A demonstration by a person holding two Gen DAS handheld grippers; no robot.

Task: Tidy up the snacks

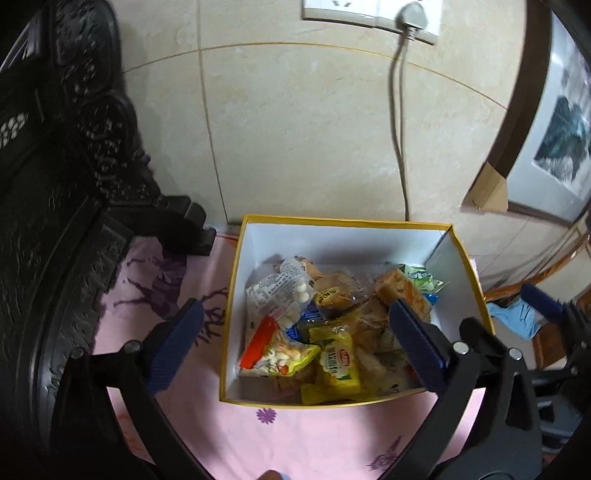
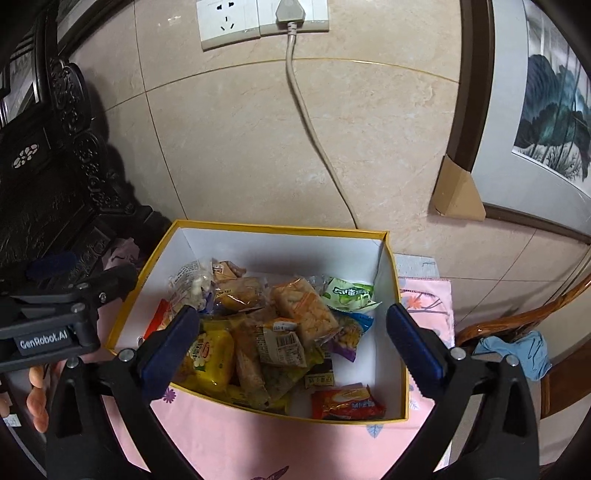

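A yellow-rimmed cardboard box with white inner walls (image 2: 392, 295) stood on a tabletop covered by a pink floral cloth (image 2: 221, 435), set against a beige tiled wall (image 2: 240, 147). The box held a loose pile of wrapped snacks, among them a yellow plastic packet (image 2: 210, 356), an orange rice-cracker bar in clear wrap (image 2: 304, 312), a green-and-white sachet (image 2: 349, 293) and a red foil packet (image 2: 345, 402) lying alone near the front right corner. The right hand-held gripper (image 2: 291, 347) was poised above the front of the box, its blue-padded fingers spread wide and holding nothing, with the snack pile lying between and beyond them. The left hand-held gripper (image 1: 295, 339) was likewise spread and empty; its left finger hung over the cloth outside the box, and its right finger over the contents, near the rice-cracker bar (image 1: 400, 290). A carved dark wooden chair (image 1: 55, 184) stood to the left. A grey plug and cable (image 2: 291, 22) ran down from a white wall socket (image 2: 229, 22) behind the box.
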